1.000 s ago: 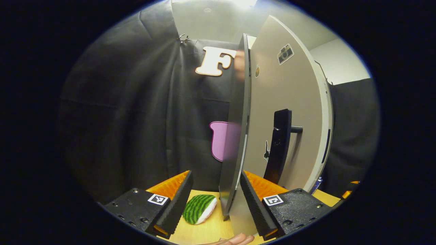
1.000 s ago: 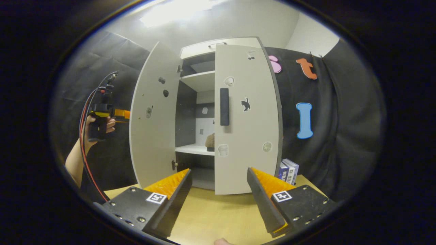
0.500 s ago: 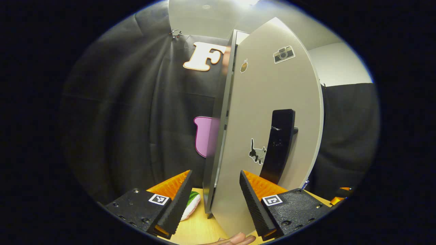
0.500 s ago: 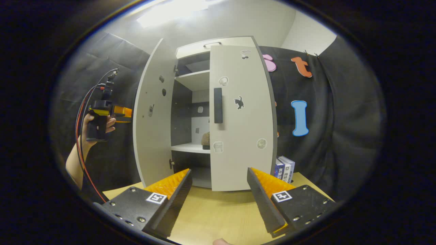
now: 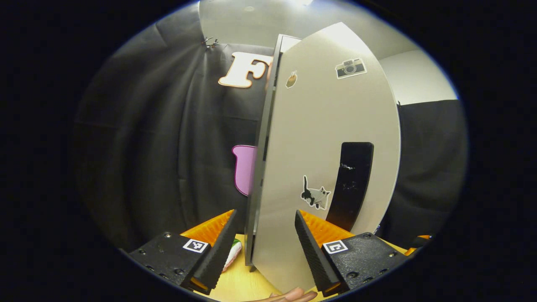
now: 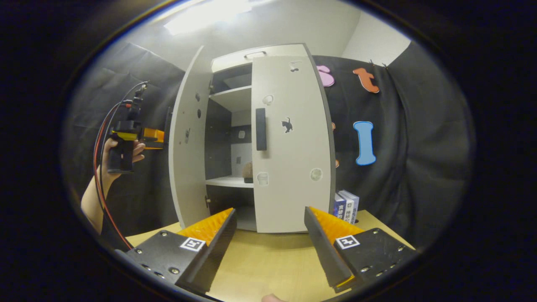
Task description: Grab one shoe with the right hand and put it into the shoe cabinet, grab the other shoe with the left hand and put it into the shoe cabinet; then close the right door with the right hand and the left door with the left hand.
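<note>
Your left gripper is spread wide, holding nothing, with the edge of the left door standing between its fingers; whether either finger touches the door you can't tell from here. Left gripper view gives you the door's outer face close up: black handle on the right, cat sticker low, camera sticker up top, plus a green-and-white soft thing on the desk behind the door edge. Right gripper view gives the whole shoe cabinet from farther back: left door still swung out, right door shut flat with its black handle and a cat sticker. One shoe sits on the middle shelf, partly hidden by the right door; the second shoe can't be made out. That view also catches your left hand holding the left gripper against the outer side of the left door. Your right gripper is released too, empty, over the desk, well short of the cabinet. Books stand just right of the cabinet; spine text too small to read.
</note>
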A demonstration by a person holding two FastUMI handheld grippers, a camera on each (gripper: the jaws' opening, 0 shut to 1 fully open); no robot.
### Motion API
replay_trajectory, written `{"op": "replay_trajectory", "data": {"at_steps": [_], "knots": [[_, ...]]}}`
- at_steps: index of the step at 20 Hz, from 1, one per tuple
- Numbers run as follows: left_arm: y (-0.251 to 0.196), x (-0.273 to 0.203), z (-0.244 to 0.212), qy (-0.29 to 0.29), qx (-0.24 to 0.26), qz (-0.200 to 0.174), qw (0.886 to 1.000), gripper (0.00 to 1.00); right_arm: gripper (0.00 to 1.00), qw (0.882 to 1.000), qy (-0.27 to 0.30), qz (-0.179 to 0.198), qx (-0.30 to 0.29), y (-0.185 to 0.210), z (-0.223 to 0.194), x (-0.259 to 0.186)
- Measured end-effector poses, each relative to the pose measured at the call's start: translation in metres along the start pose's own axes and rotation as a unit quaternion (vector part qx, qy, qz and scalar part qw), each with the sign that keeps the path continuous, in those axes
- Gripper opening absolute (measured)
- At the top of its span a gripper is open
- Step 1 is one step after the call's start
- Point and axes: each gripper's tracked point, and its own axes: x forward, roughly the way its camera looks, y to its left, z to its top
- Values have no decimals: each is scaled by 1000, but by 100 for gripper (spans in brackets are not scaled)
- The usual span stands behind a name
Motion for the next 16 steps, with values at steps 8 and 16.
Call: {"op": "replay_trajectory", "data": {"at_steps": [8,16], "knots": [[-57,28,-13,11,4,-18,1000,80,97,1000,3,-8,4,-9,-7,2],[-104,20,-20,-9,47,-9,999,91,97,1000,1,-23,20,-27,-8,-8]]}}
